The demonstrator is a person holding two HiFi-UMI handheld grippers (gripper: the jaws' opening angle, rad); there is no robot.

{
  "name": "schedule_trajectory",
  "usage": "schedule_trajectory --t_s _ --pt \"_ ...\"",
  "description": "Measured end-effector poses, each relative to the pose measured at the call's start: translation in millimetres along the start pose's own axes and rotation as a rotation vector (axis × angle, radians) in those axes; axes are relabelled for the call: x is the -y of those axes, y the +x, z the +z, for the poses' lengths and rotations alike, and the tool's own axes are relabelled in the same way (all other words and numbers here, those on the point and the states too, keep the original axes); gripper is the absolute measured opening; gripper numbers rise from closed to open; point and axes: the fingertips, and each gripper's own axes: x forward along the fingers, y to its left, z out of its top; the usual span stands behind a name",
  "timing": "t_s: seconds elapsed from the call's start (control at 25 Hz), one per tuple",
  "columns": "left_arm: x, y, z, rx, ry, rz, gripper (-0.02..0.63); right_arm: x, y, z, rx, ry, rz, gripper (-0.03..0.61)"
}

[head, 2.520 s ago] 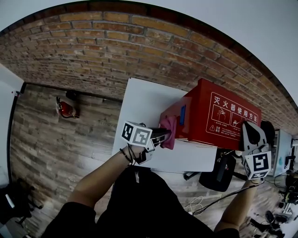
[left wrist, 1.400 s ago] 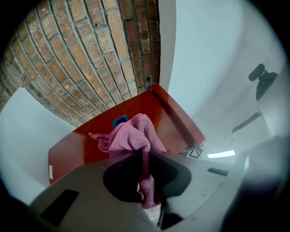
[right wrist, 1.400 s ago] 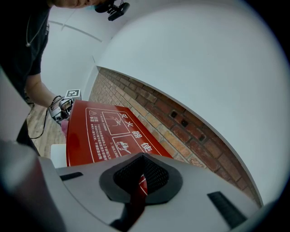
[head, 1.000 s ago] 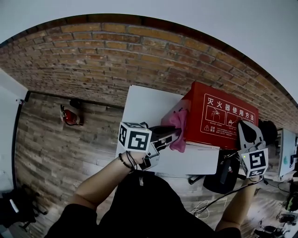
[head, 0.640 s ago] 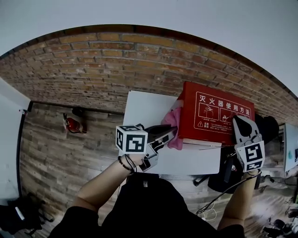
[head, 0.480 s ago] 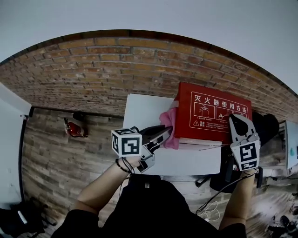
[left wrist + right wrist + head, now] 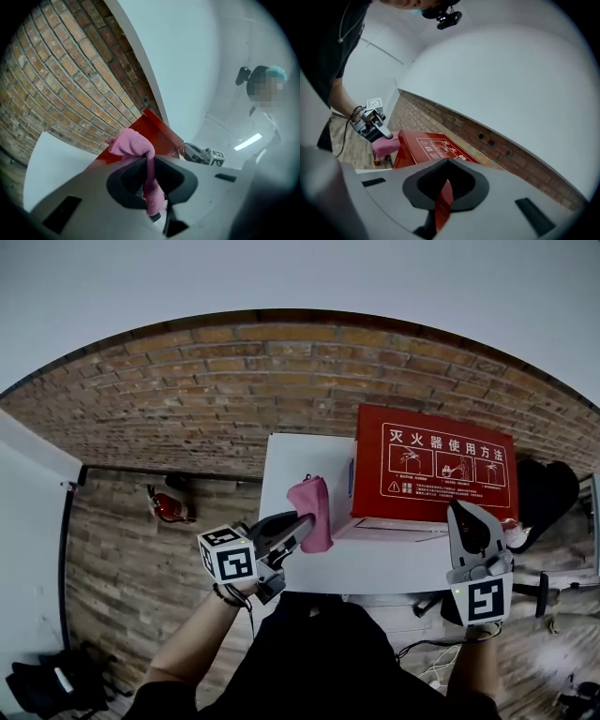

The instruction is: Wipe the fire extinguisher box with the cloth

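Note:
The red fire extinguisher box (image 7: 431, 465) stands on the right part of a white table (image 7: 295, 456), against the brick wall. My left gripper (image 7: 302, 519) is shut on a pink cloth (image 7: 310, 500) that it holds up just left of the box's left side, a little apart from it. In the left gripper view the cloth (image 7: 133, 143) bunches above the jaws and hangs down between them, with the box (image 7: 161, 133) behind. My right gripper (image 7: 466, 514) is shut and holds nothing; it sits in front of the box's right front corner. The right gripper view shows the box (image 7: 433, 143) ahead.
A small red extinguisher (image 7: 169, 507) stands on the wood floor left of the table. A black chair or bag (image 7: 548, 493) sits right of the box, and another black bag (image 7: 47, 688) lies at the lower left. The brick wall (image 7: 216, 381) runs behind the table.
My left gripper has drawn the cloth leftward off the box's left side. My right gripper has pulled back from the box's front face toward the person.

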Motion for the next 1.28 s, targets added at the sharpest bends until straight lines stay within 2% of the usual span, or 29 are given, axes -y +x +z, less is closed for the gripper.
schedule_trajectory --t_s 0.16,0.32,0.44,0.56,0.64,0.76,0.96,1.28 --pt "-24 -15 -39 -0.058 -0.032 -0.003 0.054 -1 -7 -1 -0.022 -0.018 -0.035 0.017" --pt "-66 -16 -90 -0.123 -0.099 0.012 0.054 4 -8 8 0.038 0.07 -0.071 0.017" --pt "-91 -6 -126 -0.161 -0.153 0.011 0.054 6 -18 21 0.126 0.135 -0.073 0.017" --pt "-103 10 -162 -0.206 -0.203 -0.02 0.054 -1 -36 40 0.281 0.192 -0.005 0.017" --pt "-108 23 -185 -0.237 -0.233 -0.042 0.054 -8 -49 43 0.333 0.187 0.007 0.017" --pt "-117 43 -217 -0.271 -0.278 -0.052 0.054 -18 -63 28 0.328 0.169 -0.007 0.017" --pt "-124 80 -276 -0.355 -0.341 -0.082 0.054 -34 -83 -9 0.277 0.221 0.015 0.017" --pt "-148 148 -352 -0.408 -0.417 -0.045 0.054 -58 -95 -86 0.145 0.289 0.055 0.017"
